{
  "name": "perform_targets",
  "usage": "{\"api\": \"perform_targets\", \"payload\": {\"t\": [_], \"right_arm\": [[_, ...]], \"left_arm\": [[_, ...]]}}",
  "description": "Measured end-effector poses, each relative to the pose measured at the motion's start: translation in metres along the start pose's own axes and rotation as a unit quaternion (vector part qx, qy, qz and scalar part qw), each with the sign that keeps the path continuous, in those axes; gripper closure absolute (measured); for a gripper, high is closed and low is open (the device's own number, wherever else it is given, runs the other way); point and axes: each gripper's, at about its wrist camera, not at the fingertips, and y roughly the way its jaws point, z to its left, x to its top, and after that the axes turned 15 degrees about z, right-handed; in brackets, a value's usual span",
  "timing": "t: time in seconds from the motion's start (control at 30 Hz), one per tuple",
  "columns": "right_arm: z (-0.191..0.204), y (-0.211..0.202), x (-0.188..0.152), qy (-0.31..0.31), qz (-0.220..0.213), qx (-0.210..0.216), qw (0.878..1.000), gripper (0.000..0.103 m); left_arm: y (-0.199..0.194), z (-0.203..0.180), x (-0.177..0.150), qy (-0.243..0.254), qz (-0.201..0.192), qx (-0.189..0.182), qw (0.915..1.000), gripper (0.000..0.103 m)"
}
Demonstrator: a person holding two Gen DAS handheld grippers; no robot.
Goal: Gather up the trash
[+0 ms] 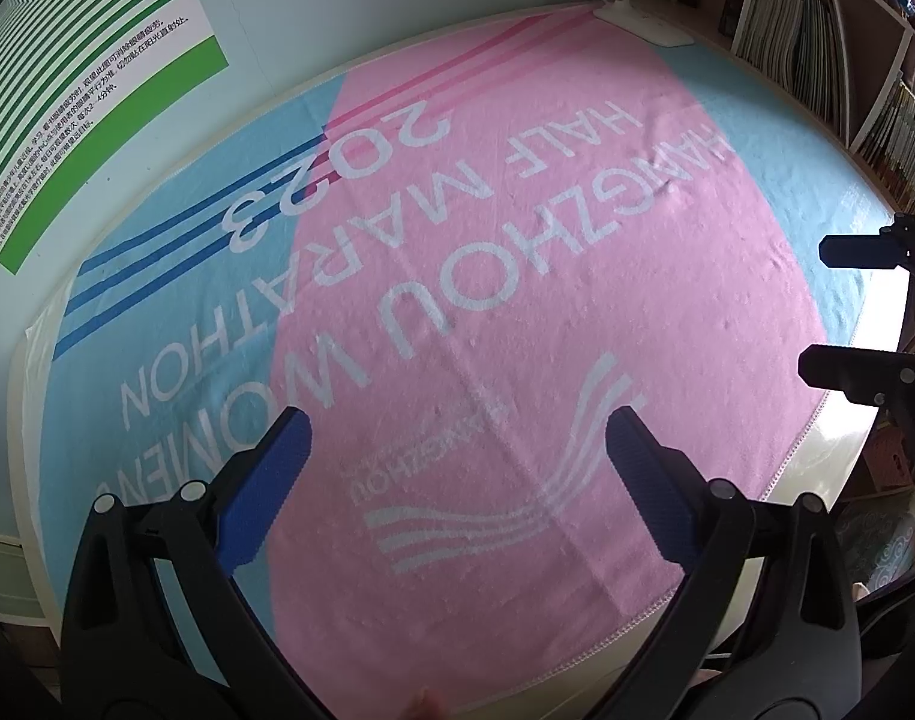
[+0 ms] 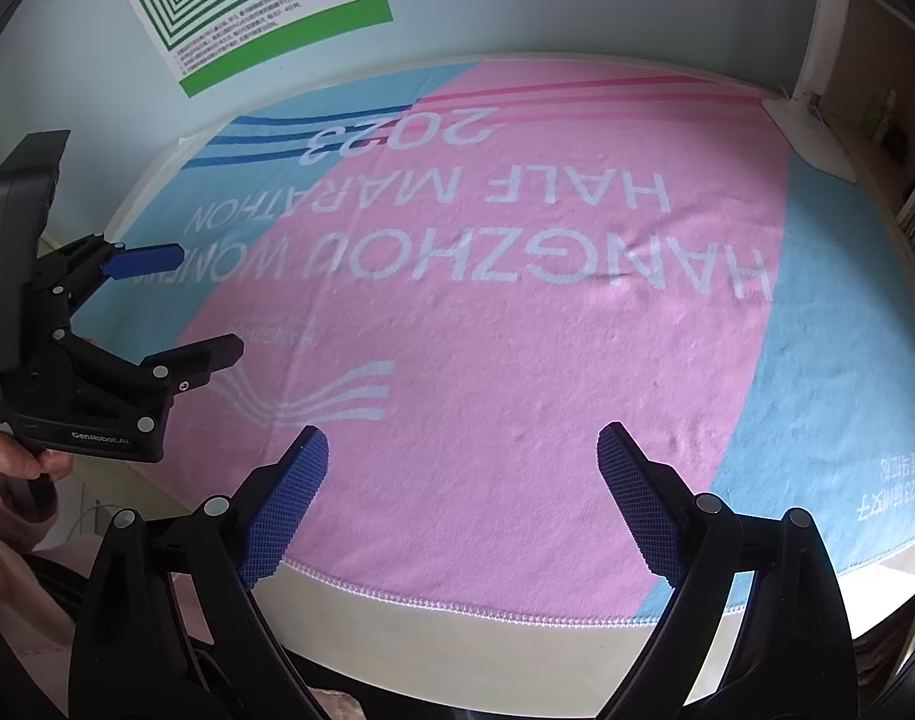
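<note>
Your table [image 2: 457, 630] is cream and a big towel [image 1: 547, 312] covers most of it. It is pink in the middle and light blue at the sides, with white words and "2023" printed on it. You can see the bare table rim along the near edge, just past the towel's stitched hem.

On the far wall hangs a poster [image 1: 85, 60] with green and white stripes. At the far right corner a white lamp base [image 1: 643, 21] sits on the towel's edge. Shelves [image 1: 817, 42] full of books stand on the right.

Your left gripper [image 1: 457, 474] is wide open and holds nothing. Its blue pads [image 1: 265, 492] hang over the near left part of the towel. From the right wrist camera you can see it at the left [image 2: 208, 303], with your hand [image 2: 13, 462] on its handle.

Your right gripper [image 2: 463, 498] is wide open too and holds nothing. It hangs over the near edge of the towel. From the left wrist camera it pokes in at the right [image 1: 817, 306].

You cannot see any trash in either view. Only small bumps and wrinkles show in the towel.
</note>
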Motion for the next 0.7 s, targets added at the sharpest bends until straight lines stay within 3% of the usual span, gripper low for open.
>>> {"api": "perform_targets", "payload": {"t": [0.7], "right_arm": [[0.0001,0.0016,0.002,-0.005,0.005,-0.002,1.0,0.012]], "left_arm": [[0.0012,0.0033,0.002,-0.003,0.0,-0.001,1.0,0.007]]}}
